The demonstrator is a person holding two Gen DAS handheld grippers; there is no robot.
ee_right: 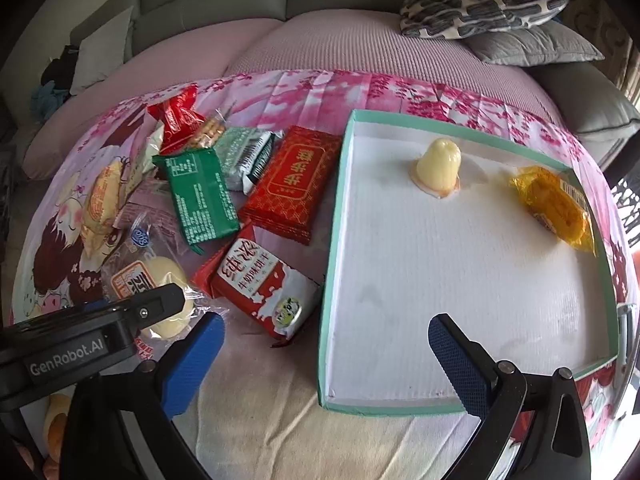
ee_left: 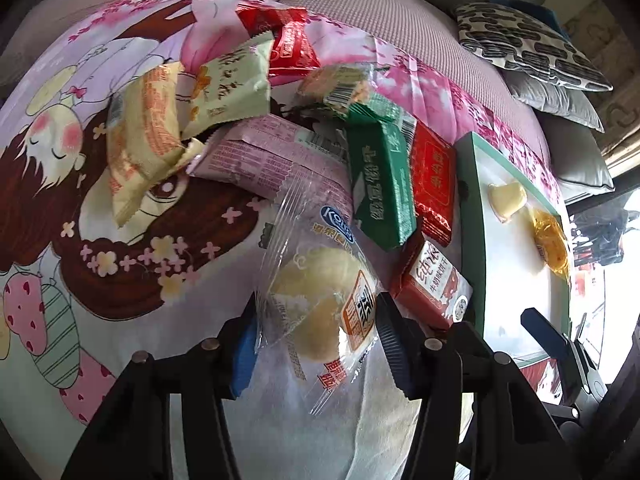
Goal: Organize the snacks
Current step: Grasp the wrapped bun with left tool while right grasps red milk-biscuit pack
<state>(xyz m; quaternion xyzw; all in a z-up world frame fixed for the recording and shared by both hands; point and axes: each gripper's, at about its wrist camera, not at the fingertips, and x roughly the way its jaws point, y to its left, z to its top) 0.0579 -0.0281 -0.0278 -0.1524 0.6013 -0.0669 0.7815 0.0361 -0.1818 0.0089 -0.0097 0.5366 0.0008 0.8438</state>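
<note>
My left gripper (ee_left: 316,340) has its pads on both sides of a clear-wrapped pale yellow bun (ee_left: 320,304), which lies on the cartoon cloth; the bun also shows in the right wrist view (ee_right: 160,280) under the left gripper. A pile of snack packs lies beyond: green pack (ee_left: 380,188), red pack (ee_left: 434,184), red-and-white biscuit pack (ee_right: 260,284), pink pack (ee_left: 272,156). My right gripper (ee_right: 324,352) is open and empty over the near edge of the green-rimmed white tray (ee_right: 332,216), which holds a yellow jelly cup (ee_right: 438,166) and an orange-wrapped cake (ee_right: 554,204).
The printed cloth (ee_left: 120,248) covers a pink sofa cushion (ee_right: 340,44). A patterned pillow (ee_right: 480,4) and a grey pillow (ee_right: 532,46) sit at the back right. More yellow and red packs (ee_left: 224,84) lie at the far side of the pile.
</note>
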